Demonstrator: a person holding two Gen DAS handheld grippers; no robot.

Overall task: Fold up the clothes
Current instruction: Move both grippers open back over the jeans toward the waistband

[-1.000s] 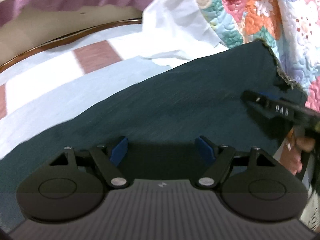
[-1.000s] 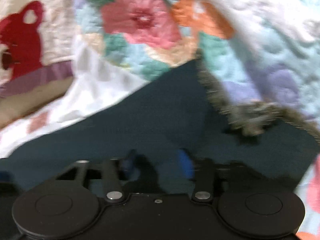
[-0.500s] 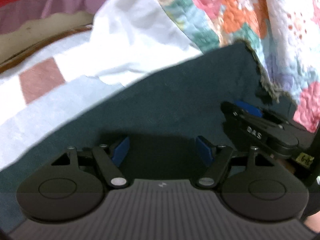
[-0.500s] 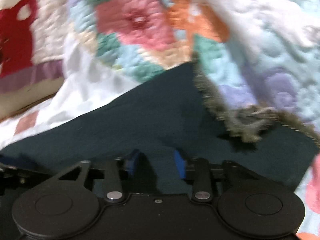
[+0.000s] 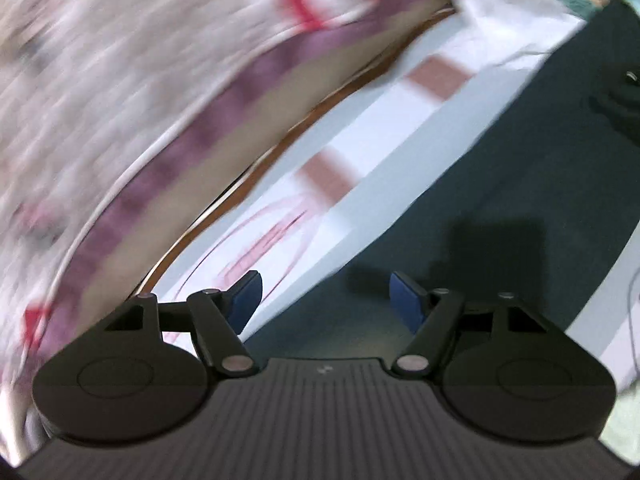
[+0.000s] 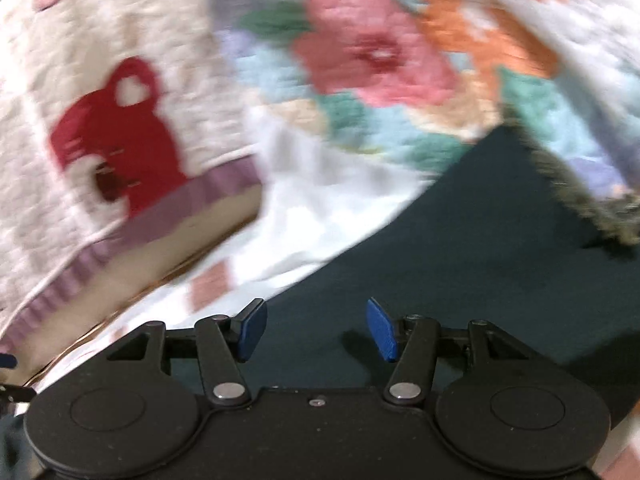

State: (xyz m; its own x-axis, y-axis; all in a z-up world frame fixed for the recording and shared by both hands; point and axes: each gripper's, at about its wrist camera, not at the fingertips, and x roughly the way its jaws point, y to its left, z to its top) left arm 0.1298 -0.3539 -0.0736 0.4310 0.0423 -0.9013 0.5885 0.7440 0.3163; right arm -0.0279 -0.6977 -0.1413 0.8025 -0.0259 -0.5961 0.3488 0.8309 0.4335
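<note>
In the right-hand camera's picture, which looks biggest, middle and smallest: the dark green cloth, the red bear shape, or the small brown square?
As they look in that view:
1. dark green cloth, though it lies nearest the camera
2. red bear shape
3. brown square

The garment [image 6: 460,248] is a dark teal, with a frayed greyish edge. Sheet [image 5: 404,128] under it is pale blue and white with brownish-pink blocks. The quilt [image 6: 380,56] goes full floral: pink, orange, green, lilac. The cream blanket [image 6: 100,92] has a red bear and purple trim. Both tongs are black with blue pads [image 6: 382,330].
</note>
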